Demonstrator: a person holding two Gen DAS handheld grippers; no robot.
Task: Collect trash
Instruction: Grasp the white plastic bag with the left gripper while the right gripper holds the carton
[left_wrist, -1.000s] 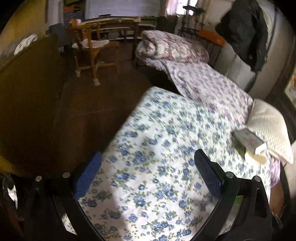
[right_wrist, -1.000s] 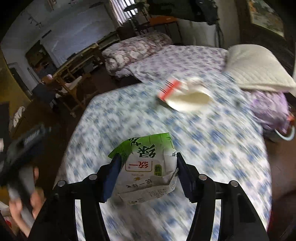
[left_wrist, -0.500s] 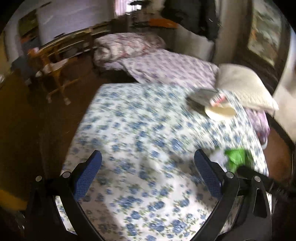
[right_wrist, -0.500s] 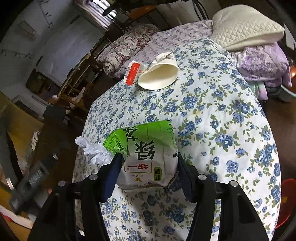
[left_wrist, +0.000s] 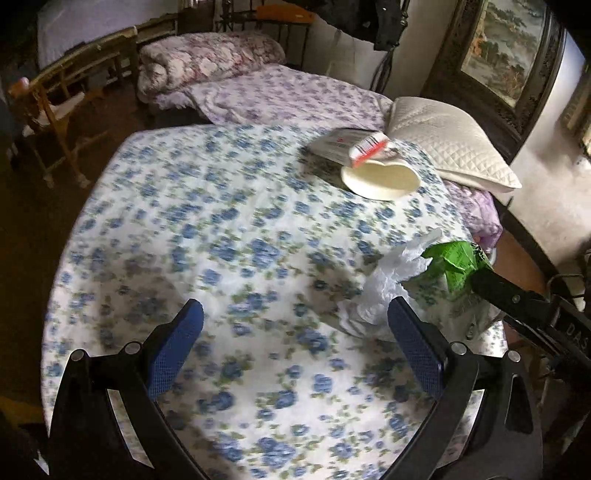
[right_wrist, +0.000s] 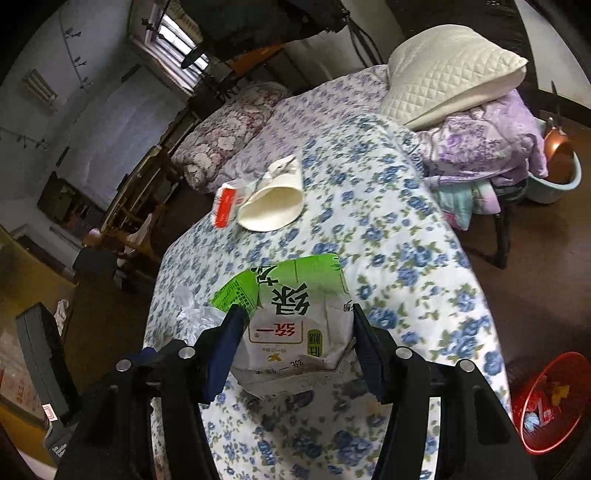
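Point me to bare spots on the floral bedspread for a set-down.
Free: the broad patch ahead of the left gripper, out to the bedspread edge by the floor. Crowded: the pillow side with the paper cup, and around the crumpled plastic beside the green carton.

Left wrist view: blue-flowered white bedcover (left_wrist: 236, 229) smeared by motion blur. Crumpled white plastic bag (left_wrist: 388, 291) partly hidden behind the pad. Green-and-white drink carton (left_wrist: 456, 264) mostly covered by black gripper arm.

Right wrist view: carton's lower sides covered by pads. Red plastic basket (right_wrist: 550, 402) contents too small to identify.
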